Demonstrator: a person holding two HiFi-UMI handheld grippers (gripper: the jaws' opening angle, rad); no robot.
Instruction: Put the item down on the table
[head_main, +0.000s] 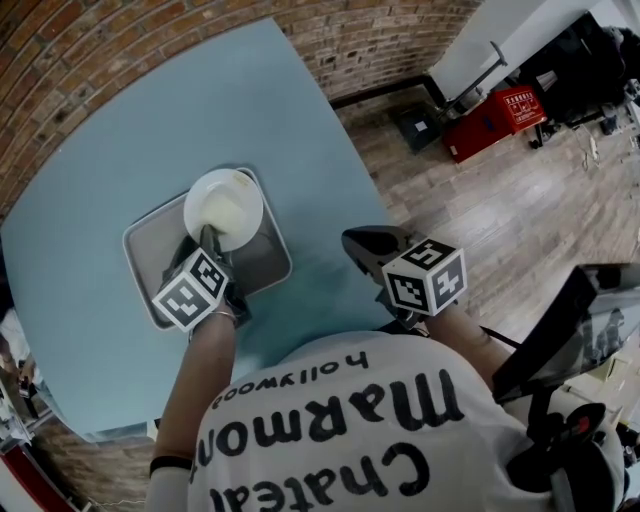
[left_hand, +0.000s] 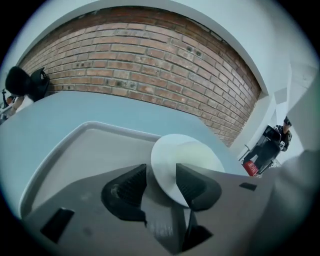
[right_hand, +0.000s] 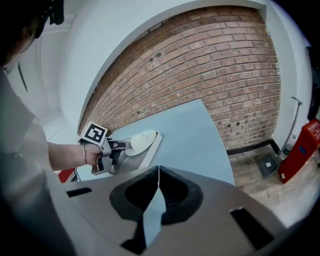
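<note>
Two jaws of the left gripper (left_hand: 161, 181) pinch the near rim of a white plate (left_hand: 192, 157) over the grey tray (left_hand: 75, 150), left of centre in the head view. The plate is probably stiff, light, smooth and breakable, so a firm rim hold suits it. The right gripper (right_hand: 158, 172), lower centre, is closed on nothing.

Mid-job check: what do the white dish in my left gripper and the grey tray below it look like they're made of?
The white dish is smooth and faintly glossy with a thin, even rim. It looks like ceramic or melamine, but I cannot tell which. The grey tray is matte and uniform in colour, with rounded corners and a raised moulded lip. It is probably plastic, though coated metal is possible.
</note>
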